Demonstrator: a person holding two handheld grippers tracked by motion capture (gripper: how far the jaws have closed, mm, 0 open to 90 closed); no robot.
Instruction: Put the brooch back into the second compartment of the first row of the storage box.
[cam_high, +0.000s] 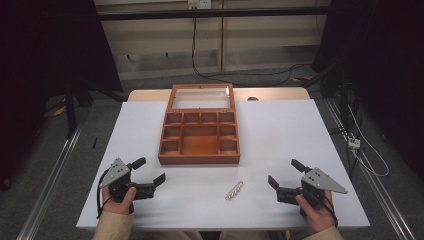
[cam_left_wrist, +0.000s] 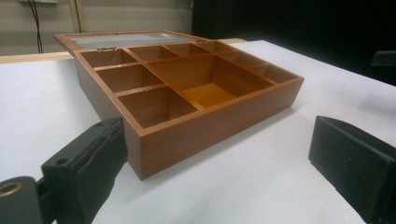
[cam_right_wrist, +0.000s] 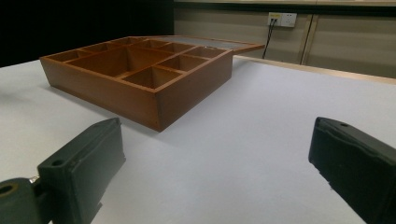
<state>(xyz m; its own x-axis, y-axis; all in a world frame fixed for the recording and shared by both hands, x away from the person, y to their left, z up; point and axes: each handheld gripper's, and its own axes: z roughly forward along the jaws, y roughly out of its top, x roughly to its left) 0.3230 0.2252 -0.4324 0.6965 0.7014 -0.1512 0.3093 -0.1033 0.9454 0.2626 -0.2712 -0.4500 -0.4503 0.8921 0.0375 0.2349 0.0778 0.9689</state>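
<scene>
My table, in a dim room
Its white top (cam_high: 280, 130) stands on grey floor (cam_high: 150, 82); beige wall panels (cam_high: 165, 35) behind me carry a socket (cam_high: 199, 4) with black cables (cam_high: 200, 65).

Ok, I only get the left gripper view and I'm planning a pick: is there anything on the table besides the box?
Observer: Yes, a small chain lies on the table in front of the box, on the person's side.
Operator: Which gripper is nearer to it?
Observer: It lies between the two, somewhat nearer the right gripper.
Operator: Is that one open?
Observer: Yes, its fingers are spread wide with nothing between them.
</scene>
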